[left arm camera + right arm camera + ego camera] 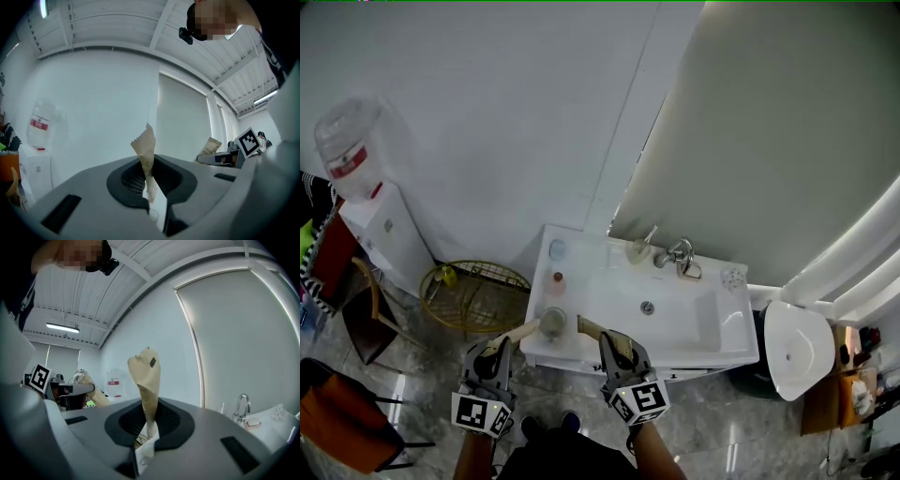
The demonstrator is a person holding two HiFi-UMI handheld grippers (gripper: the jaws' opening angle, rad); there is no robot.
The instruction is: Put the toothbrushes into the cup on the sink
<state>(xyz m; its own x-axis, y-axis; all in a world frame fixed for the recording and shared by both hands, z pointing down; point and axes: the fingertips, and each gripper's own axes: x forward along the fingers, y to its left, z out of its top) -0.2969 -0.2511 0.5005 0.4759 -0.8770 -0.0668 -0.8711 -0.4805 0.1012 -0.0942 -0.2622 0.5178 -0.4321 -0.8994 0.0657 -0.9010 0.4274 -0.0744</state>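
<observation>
1. The left gripper (499,351) is closed narrow on the left toothbrush (521,332), which is wrapped in a tan paper sleeve. The sleeve sticks out past the jaws toward the cup (553,322).
2. The right gripper (615,345) is clamped the same way on the right toothbrush (591,328), also in a paper sleeve. Its free end points at the cup from the other side.
3. The cup stands on the front left corner of the white sink (712,328), between the two sleeve tips. I cannot tell whether either tip touches it.
4. Both grippers are level, just in front of the sink's front edge.
5. A faucet (680,255) sits on the back rim. A water dispenser (366,187) and a gold wire basket (473,298) stand left of the sink, and a toilet (797,349) stands to its right.
</observation>
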